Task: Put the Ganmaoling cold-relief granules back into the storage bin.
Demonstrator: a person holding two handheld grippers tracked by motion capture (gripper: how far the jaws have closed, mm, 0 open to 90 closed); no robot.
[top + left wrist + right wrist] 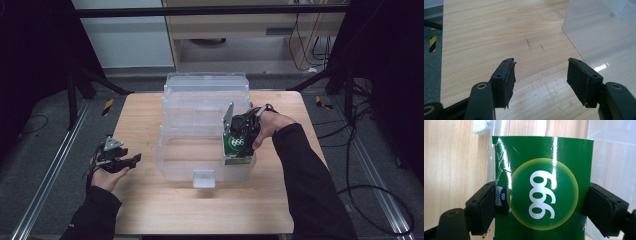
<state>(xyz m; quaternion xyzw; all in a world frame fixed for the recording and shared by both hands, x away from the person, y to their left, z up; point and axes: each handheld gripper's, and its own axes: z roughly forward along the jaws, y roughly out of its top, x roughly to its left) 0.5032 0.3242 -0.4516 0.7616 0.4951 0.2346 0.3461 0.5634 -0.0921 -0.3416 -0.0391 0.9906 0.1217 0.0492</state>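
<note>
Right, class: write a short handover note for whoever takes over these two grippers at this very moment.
Right gripper: jaws shut on the sides of the green box marked 999, held over the near right corner of the clear plastic bin.
Left gripper: jaws open, holding nothing, above the wooden table left of the bin.
Done: box picked up and brought to the bin.
Left: probably lower the box into the bin and let go; whether it touches the bottom yet is unclear.

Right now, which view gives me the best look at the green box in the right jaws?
The right gripper view: the green box is seen close up, its white 999 print readable, a black jaw pressed on each side. The high view shows it small, at the clear bin's near right corner. The left gripper view looks at bare table.
</note>
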